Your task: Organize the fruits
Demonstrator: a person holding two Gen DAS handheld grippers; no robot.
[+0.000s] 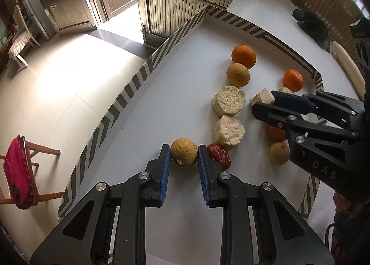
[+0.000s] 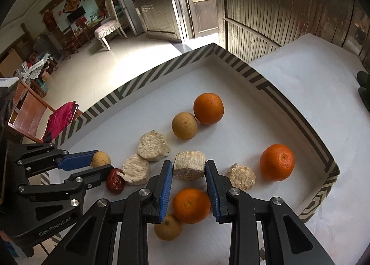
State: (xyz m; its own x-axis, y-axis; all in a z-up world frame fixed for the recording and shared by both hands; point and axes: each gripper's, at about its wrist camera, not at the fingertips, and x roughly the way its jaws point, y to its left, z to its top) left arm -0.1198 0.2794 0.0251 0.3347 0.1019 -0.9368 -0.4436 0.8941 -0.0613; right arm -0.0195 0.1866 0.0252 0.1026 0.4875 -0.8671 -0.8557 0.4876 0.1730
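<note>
We pinch the brown ball fruit [image 1: 184,152] in our left gripper [image 1: 184,156], red date [image 1: 218,155] touching at three o'clock, while our right gripper [image 2: 189,168] squeezes a pale chunk [image 2: 189,164].

The left gripper [image 1: 184,153] held a small round yellow-brown fruit [image 1: 183,152] between its blue pads, over the white tray with striped rim [image 1: 129,94]. A wrinkled dark red date [image 1: 219,155] lay just beside it. The right gripper [image 1: 262,101] clamped a pale fibrous block [image 1: 261,96].

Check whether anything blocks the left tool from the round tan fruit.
Nothing does: the left tool is already shut on the round tan fruit. A wrinkled red date lies just outside its right finger.
</note>
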